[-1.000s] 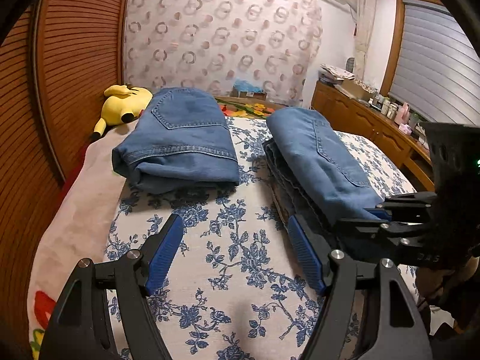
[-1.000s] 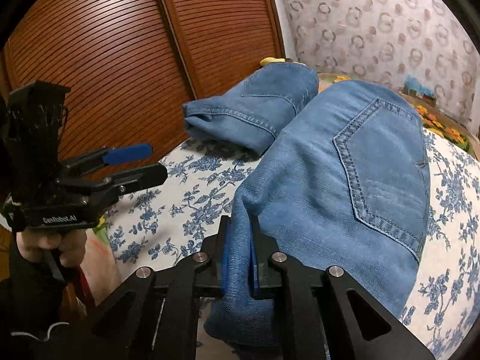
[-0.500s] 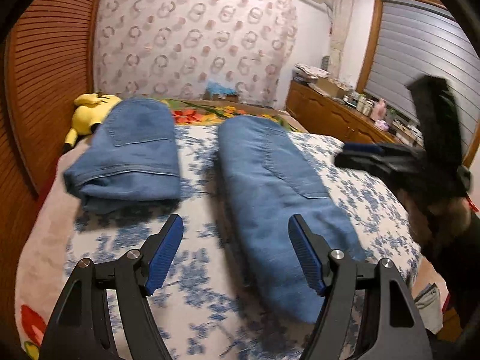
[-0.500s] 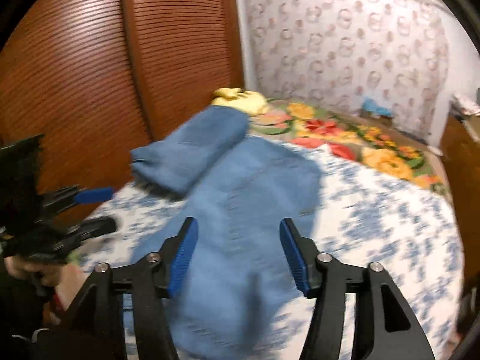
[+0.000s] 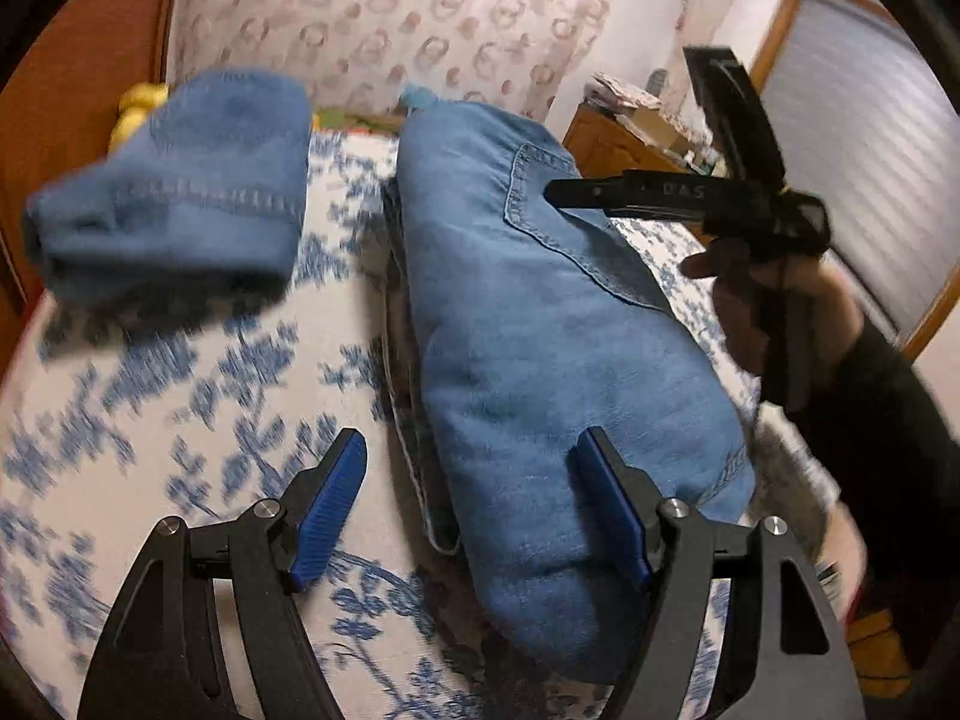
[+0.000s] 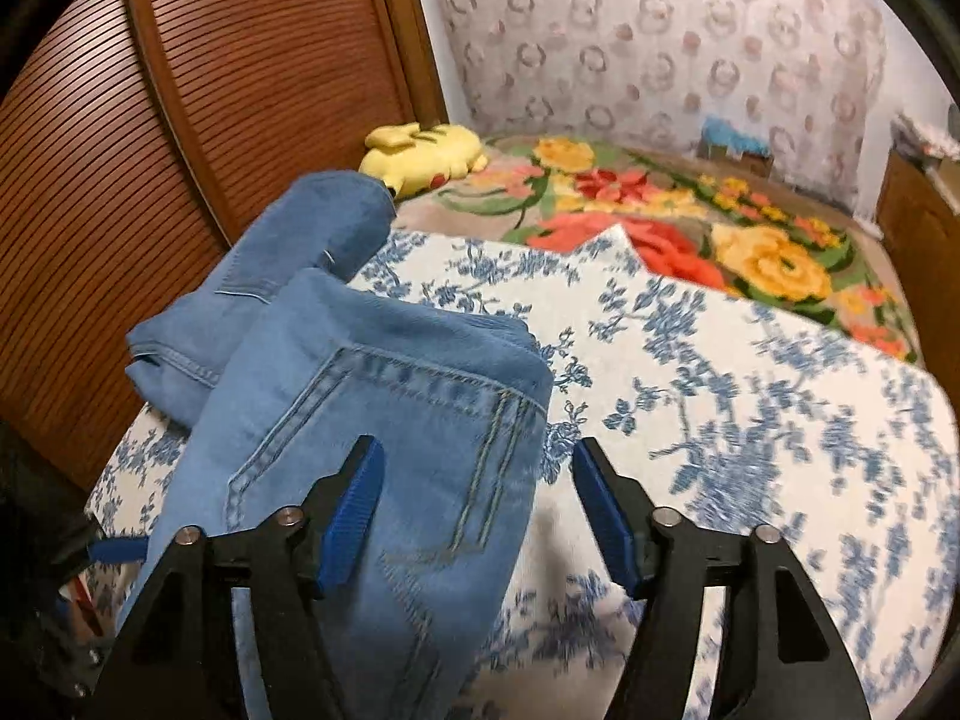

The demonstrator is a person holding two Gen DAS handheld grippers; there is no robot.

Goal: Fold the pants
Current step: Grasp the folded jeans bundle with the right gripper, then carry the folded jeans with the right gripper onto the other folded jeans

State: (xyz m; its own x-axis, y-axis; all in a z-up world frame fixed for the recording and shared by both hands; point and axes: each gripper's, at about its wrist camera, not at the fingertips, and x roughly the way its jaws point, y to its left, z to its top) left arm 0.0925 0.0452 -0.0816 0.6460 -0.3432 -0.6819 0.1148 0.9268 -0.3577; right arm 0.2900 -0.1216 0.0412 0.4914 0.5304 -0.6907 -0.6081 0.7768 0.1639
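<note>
A folded pair of blue jeans (image 5: 540, 330) lies lengthwise on the blue-flowered bed sheet (image 5: 210, 408); it also shows in the right wrist view (image 6: 372, 420). My left gripper (image 5: 474, 504) is open, low over the near end of these jeans, holding nothing. My right gripper (image 6: 477, 510) is open and empty above the jeans' waistband edge; in the left wrist view it (image 5: 660, 198) hovers over the back pocket. A second folded pair of jeans (image 5: 180, 180) lies to the left, also seen in the right wrist view (image 6: 288, 252).
A yellow plush toy (image 6: 426, 153) lies at the head of the bed on a bright flowered blanket (image 6: 690, 222). Brown slatted wardrobe doors (image 6: 180, 120) run along the left side. A wooden dresser (image 5: 624, 138) with clutter stands at the right.
My right gripper has let go of the jeans' edge, opened and lifted over them. My left gripper has moved right and closer to the near end of the jeans.
</note>
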